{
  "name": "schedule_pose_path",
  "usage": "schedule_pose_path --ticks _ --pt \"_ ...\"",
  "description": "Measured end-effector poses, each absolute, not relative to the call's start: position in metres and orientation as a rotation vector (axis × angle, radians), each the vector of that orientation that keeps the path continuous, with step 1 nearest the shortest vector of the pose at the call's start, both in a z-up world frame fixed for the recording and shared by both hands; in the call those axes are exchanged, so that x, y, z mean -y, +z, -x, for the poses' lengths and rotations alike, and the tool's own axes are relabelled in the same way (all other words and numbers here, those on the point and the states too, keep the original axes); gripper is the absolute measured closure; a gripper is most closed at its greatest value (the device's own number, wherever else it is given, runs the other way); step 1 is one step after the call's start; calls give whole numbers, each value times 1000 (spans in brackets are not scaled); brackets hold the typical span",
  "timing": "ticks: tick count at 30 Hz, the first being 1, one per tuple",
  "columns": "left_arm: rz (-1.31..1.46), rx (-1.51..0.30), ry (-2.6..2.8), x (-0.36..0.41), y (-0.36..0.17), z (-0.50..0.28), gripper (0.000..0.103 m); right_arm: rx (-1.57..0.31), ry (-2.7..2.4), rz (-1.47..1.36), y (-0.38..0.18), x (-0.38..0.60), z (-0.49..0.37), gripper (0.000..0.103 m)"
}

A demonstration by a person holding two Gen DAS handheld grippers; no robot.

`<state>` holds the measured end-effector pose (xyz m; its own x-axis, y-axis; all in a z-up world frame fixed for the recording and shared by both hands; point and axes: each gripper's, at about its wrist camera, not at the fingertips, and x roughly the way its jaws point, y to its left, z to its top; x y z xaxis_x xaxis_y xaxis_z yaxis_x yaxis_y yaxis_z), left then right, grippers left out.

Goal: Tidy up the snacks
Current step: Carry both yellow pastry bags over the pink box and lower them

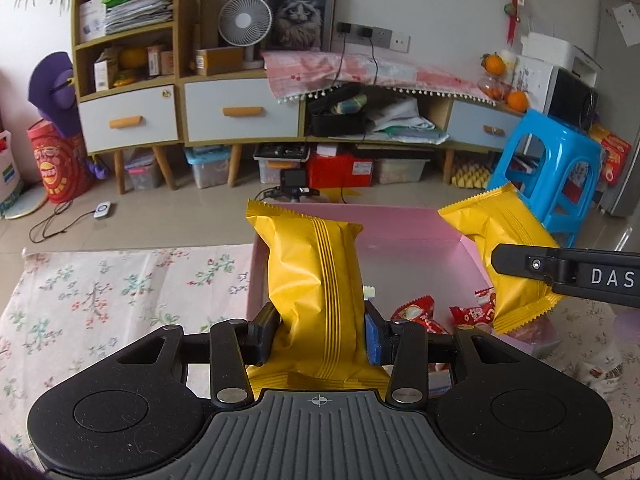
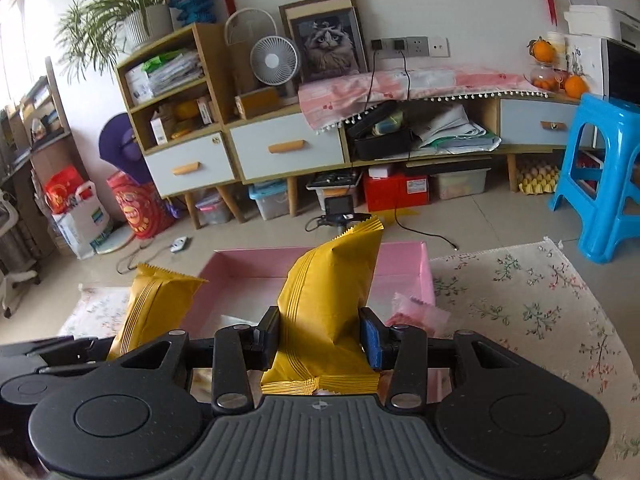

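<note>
Yellow packet [image 1: 316,280] per tool

A white wall [image 2: 480,8] backs a low wooden sideboard [image 2: 288,148] with pale blue drawers and orange handles, raised on slanted legs above a beige tiled floor [image 2: 460,216]. On the sideboard stand a white desk fan [image 2: 275,60], a framed cat picture [image 2: 330,44] and a pink cloth [image 2: 420,80]; an open shelf unit [image 2: 172,88] beside them carries a potted plant [image 2: 136,8]. Storage boxes [image 2: 268,200] sit under the sideboard, a blue plastic stool [image 2: 600,176] stands at the right, and daylight enters from a window [image 2: 16,40] at the left.
</note>
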<state>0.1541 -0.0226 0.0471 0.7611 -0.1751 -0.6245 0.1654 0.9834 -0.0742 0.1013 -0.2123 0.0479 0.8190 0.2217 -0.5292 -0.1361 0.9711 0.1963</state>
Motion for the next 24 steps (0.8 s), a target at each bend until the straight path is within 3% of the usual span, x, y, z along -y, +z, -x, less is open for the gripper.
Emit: schedule_pose_path --ticks 14,19,24 --pt "153 -704 -207 16 11 -178 63 -620 169 -137 23 220 -134 71" --pt "173 -698 -225 16 11 -177 59 -609 146 -140 23 224 -133 64" --pt "176 -707 -255 19 18 -177 40 -563 149 -86 33 217 -131 43"
